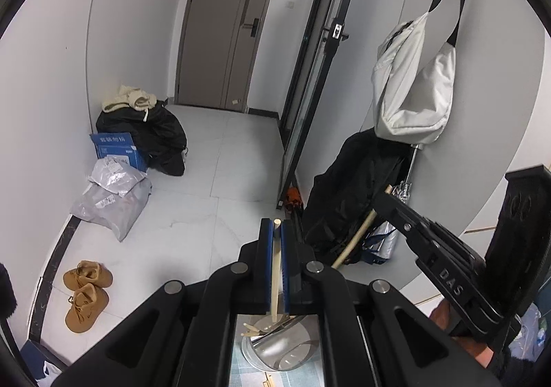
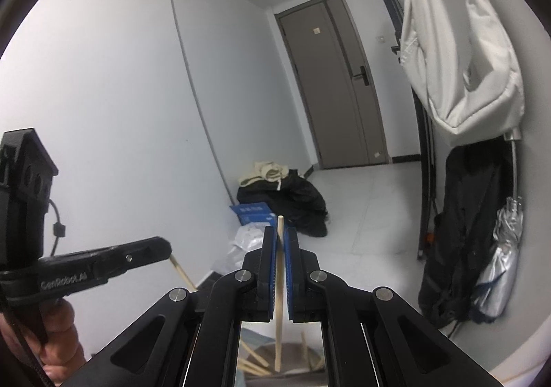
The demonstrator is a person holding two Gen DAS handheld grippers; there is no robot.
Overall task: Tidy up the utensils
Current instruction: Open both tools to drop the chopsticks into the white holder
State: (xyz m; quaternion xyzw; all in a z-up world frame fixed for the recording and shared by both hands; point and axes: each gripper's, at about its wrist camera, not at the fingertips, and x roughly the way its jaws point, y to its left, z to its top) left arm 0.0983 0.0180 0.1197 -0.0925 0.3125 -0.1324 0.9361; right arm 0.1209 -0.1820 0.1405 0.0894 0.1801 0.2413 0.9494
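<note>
Both claws are pointed out over a hallway floor, each pinching a single pale wooden chopstick. The left gripper (image 1: 276, 232) has its blue pads (image 1: 264, 259) pressed together on a chopstick (image 1: 275, 270) that stands nearly upright between them, its top end poking out just past the fingertips and its lower end reaching down into a shiny metal cup (image 1: 275, 349) directly below. A few more sticks (image 1: 251, 328) lean inside that cup, which sits on a pale checked cloth (image 1: 241, 363). The right gripper (image 2: 280, 239) is likewise closed on a second chopstick (image 2: 279, 283), held upright between its blue pads, the tip showing above the fingers and the lower end dipping into the same kind of cup (image 2: 286, 363), where other sticks (image 2: 253, 357) lie slanted. Each claw shows up in the other's view with its stick jutting out from the fingers. Beyond them a grey door (image 1: 224, 25) closes the hall, a heap of dark clothes (image 1: 155, 135) lies against the wall beside a blue box (image 1: 115, 147), a pair of tan boots (image 1: 86, 294) sits near the left wall, and a white bag (image 1: 413, 84) hangs on the right.
</note>
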